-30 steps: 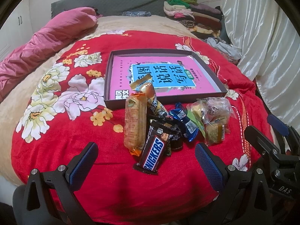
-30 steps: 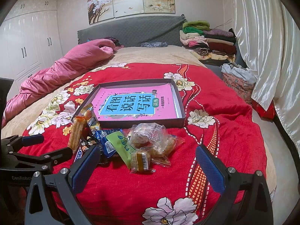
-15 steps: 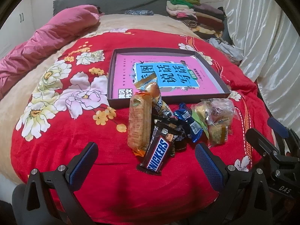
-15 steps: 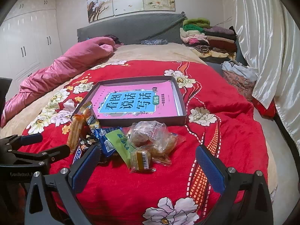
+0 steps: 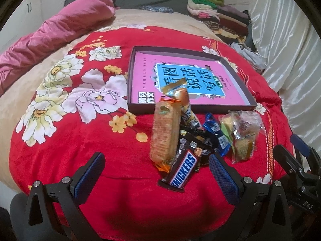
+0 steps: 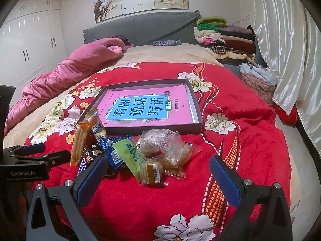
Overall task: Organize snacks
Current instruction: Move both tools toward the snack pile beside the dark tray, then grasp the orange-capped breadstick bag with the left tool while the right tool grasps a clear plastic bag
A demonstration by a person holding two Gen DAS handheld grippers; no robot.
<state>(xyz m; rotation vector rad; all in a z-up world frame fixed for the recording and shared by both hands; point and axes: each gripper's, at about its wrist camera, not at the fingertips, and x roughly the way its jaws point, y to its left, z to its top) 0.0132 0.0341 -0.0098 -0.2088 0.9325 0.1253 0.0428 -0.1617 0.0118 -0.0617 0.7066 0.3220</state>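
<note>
A pile of snacks lies on the red floral blanket [image 5: 70,150] in front of a shallow dark box [image 5: 234,106] with a pink book [image 5: 180,74] inside. The pile holds a Snickers bar [image 5: 183,168], an orange wafer pack [image 5: 165,136], a blue packet [image 5: 215,132], a green packet [image 6: 130,156] and clear-wrapped cakes [image 6: 160,152]. My left gripper [image 5: 156,172] is open, just before the Snickers bar. My right gripper [image 6: 158,174] is open, just before the cakes. Both are empty.
A pink quilt [image 6: 76,68] lies along the left of the bed. Folded clothes [image 6: 224,36] are stacked at the headboard. White curtains [image 6: 284,50] hang on the right. The bed's right edge drops off near the right gripper.
Both grippers have moved slightly forward toward the snack pile. The left view has shifted a little left. The snacks have not moved.
</note>
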